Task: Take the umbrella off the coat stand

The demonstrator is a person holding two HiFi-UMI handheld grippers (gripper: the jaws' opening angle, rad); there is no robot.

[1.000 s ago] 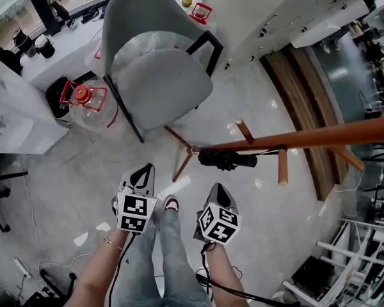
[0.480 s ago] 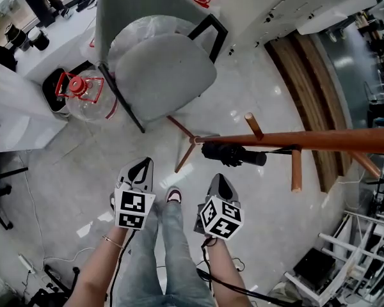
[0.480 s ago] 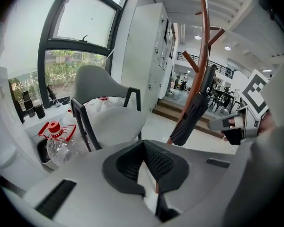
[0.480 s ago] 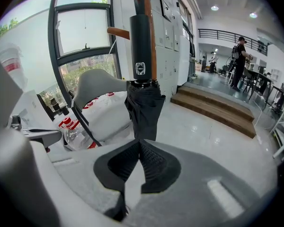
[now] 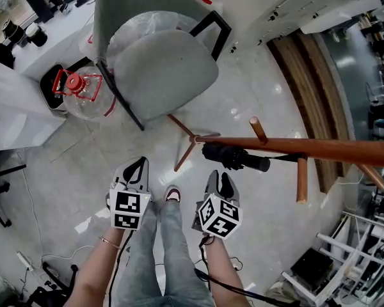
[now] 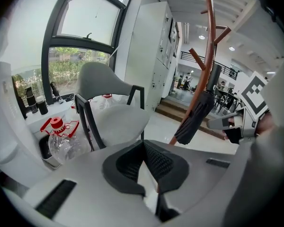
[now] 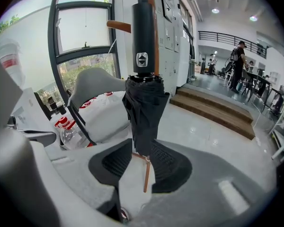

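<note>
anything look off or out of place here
Nothing spilled or broken. The folded umbrella hangs from the coat stand as expected. Only a crumpled plastic bag on the grey chair looks stray.

– What colour is the umbrella (image 5: 233, 157)?
– Black all over, apart from a small pale emblem on its handle. The coat stand (image 5: 326, 148) is a warm reddish-brown wood.
– And the chair (image 5: 166, 75)?
– Plain grey shell and seat, with a black frame.
– The jug (image 5: 83, 101) beside it?
– Clear plastic, with a red cap and a red handle. The floor (image 5: 256, 94) is glossy off-white, and the step (image 5: 307, 88) is brown with darker stripes.
</note>
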